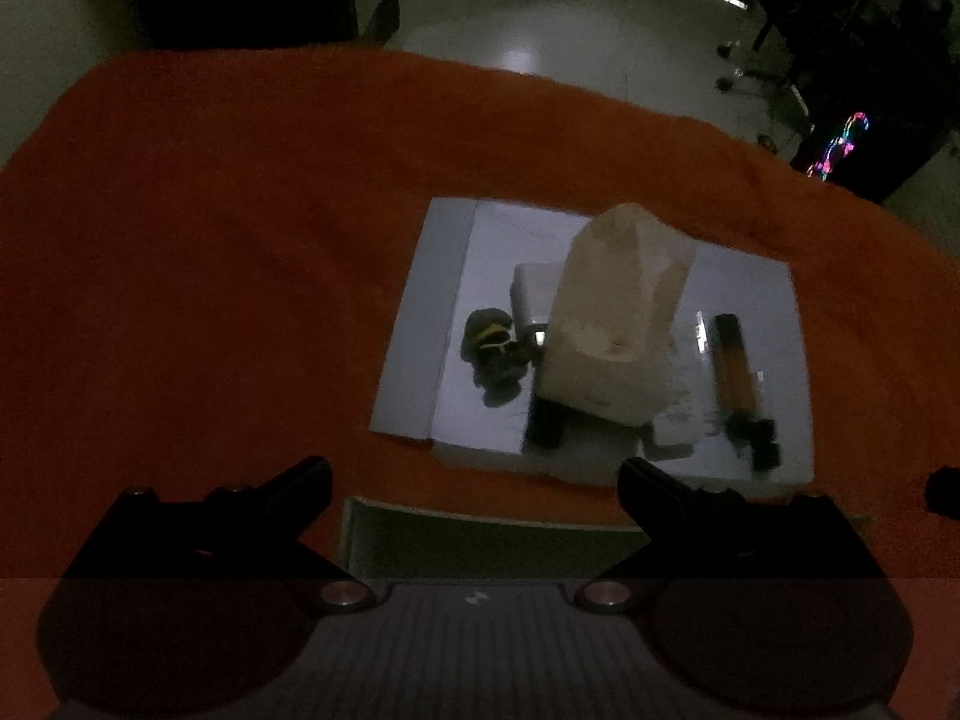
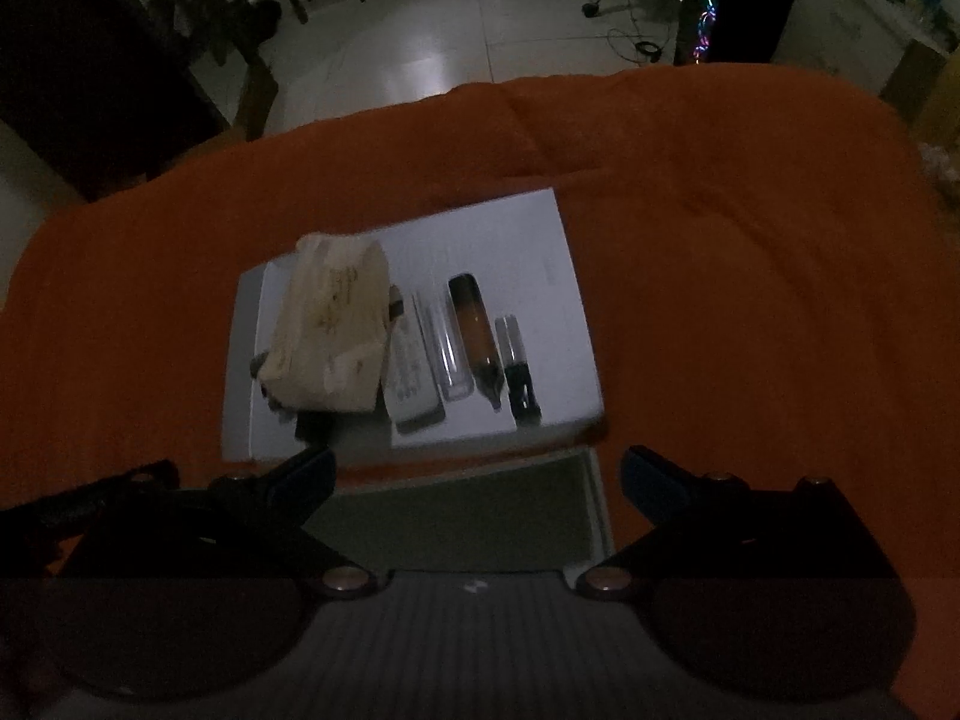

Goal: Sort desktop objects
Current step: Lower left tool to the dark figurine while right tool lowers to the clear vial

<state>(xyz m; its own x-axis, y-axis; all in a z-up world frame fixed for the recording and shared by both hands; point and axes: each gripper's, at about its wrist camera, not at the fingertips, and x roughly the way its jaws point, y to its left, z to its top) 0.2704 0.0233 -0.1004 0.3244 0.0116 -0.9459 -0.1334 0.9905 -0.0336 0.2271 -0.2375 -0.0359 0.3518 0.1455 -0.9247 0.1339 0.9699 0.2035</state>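
Both claws, left claw [image 1: 474, 474] and right claw [image 2: 477, 462], hover wide and empty; sorting looks unstarted. Next likely calls for reaching toward 12 o'clock to the amber tube [image 2: 474, 327] on the white tray [image 2: 564, 300].

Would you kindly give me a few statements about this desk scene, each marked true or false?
1. Both pairs of jaws are open and hold nothing. True: left gripper, right gripper.
2. The table is covered with a blue cloth. False: the cloth is orange.
3. The tissue pack lies on the white board. True.
4. The amber bottle stands upright. False: it lies flat on the board.
5. The remote control lies between the tissue pack and the amber bottle. True.
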